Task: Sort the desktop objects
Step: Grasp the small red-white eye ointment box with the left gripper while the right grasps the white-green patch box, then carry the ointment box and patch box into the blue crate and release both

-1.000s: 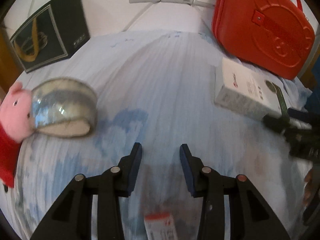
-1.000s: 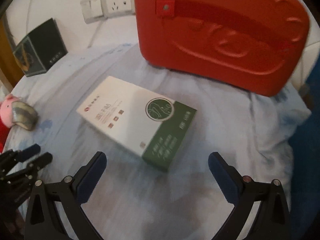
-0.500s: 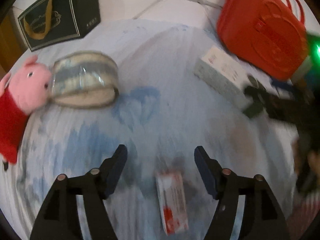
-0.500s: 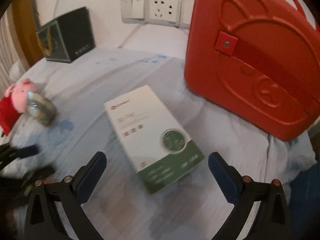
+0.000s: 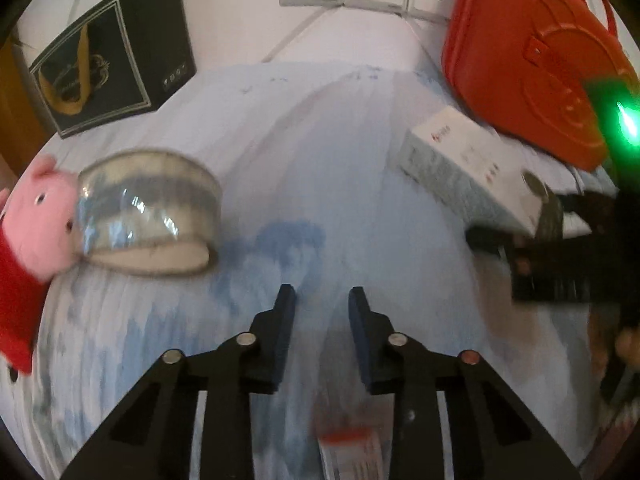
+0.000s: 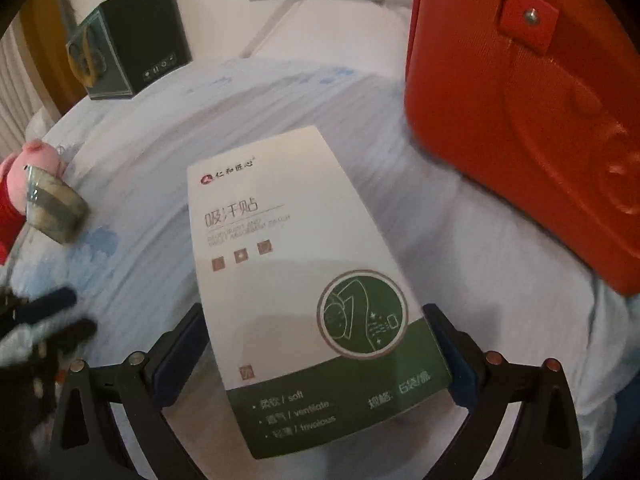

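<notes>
Pale blue cloth [image 5: 320, 184] over bench, wall sockets far. Far left: black box [image 5: 116, 60]. Left: pink pig toy [image 5: 40, 216] touching tape roll [image 5: 148, 216]. Centre near: left gripper [image 5: 322, 300] just closed, nothing between pads; small red-and-white packet [image 5: 352, 456] lying below. Right: right gripper [image 6: 316, 324] astride white-and-green box [image 6: 304, 280], pads at its sides, grip uncertain. Red bag [image 6: 528, 120] far right. Sorting barely begun, by the look.

Left gripper [image 5: 322, 300] jaws just closed, nothing between them, over blue-white cloth [image 5: 340, 160]. Tape roll [image 5: 148, 216] touches pig plush [image 5: 36, 216]. White box [image 5: 468, 164] beside red bag [image 5: 520, 60].
</notes>
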Tool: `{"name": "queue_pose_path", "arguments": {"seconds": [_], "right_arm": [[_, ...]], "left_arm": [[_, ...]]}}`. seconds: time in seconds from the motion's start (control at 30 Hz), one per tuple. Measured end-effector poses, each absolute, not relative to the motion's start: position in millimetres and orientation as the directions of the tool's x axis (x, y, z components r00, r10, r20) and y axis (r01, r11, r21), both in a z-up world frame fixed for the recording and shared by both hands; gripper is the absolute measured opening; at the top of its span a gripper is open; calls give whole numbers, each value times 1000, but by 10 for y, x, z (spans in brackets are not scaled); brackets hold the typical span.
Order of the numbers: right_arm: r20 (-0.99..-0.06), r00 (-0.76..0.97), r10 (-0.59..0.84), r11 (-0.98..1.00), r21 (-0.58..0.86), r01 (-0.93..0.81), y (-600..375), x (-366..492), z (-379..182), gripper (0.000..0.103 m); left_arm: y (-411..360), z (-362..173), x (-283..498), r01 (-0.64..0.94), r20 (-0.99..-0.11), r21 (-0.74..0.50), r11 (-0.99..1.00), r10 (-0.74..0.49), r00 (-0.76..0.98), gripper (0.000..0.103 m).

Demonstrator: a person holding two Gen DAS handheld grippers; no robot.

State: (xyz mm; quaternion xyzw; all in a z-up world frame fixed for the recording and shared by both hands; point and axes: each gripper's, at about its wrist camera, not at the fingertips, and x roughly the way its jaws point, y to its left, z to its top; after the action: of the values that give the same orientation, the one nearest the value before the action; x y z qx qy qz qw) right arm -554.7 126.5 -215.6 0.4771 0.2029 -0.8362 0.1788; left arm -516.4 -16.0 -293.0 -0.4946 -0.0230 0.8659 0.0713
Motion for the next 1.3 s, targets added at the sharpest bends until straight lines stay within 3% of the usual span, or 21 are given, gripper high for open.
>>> {"name": "queue_pose_path", "arguments": {"seconds": [0.03,0.1,0.3,0.53,0.63,0.67,0.7,0.77,0.87,0.93,1.07,1.13,1.3], "right_arm": [[-872,-480,-97,-856,-173,487,1266,-5519,-2154,101],[-867,-492,-86,-873,-172,457,1286,-5463,-2136,88],[-872,-488,-34,-925,-158,347,1431,-5119,-2093,78],[-897,-443,-6,-938,-148,313,1557,-4343,-2093,78],[-909,-417,-3,-931,-150,333,1550,-4076,-2113,79],[-913,-408,-7,-931,-143,337,1548,-4010,-2118,81],[-918,-397,-21,-933,-125,337,1555,-3975,-2123,89],[-924,-378,-52,-939,-83,333,1589,-3939,-2128,97],[-919,-391,-49,-946,-84,314,1581,-4020,-2076,97],[-908,-415,-62,-950,-74,304,1559,-4104,-1990,97],[-895,-439,-78,-951,-65,302,1509,-4295,-1962,97],[-897,-439,-47,-950,-96,298,1465,-4378,-2042,77],[-878,-475,-52,-946,-110,306,1416,-4135,-1886,77]], "left_arm": [[-182,-2925,-5186,-98,-853,-114,-989,148,-500,24],[-226,-2913,-5183,-95,-852,-130,-987,161,-498,24],[-310,-2911,-4822,-89,-871,-184,-979,205,-446,24],[-372,-2837,-4392,-85,-883,-212,-973,229,-409,25],[-284,-2895,-4335,-117,-892,-226,-967,254,-374,34],[-249,-2946,-4326,-119,-902,-219,-969,247,-353,42],[-218,-3026,-4400,-117,-910,-216,-969,243,-337,44],[-198,-3027,-4367,-122,-906,-206,-971,236,-350,44],[-170,-3020,-4376,-136,-906,-186,-973,223,-360,44],[-173,-3016,-4396,-137,-904,-177,-975,216,-368,33],[-204,-2997,-4424,-135,-903,-176,-975,215,-371,27],[-208,-2975,-4426,-136,-905,-174,-975,213,-369,26],[-243,-2751,-4354,-143,-884,-167,-976,213,-417,26]]}}
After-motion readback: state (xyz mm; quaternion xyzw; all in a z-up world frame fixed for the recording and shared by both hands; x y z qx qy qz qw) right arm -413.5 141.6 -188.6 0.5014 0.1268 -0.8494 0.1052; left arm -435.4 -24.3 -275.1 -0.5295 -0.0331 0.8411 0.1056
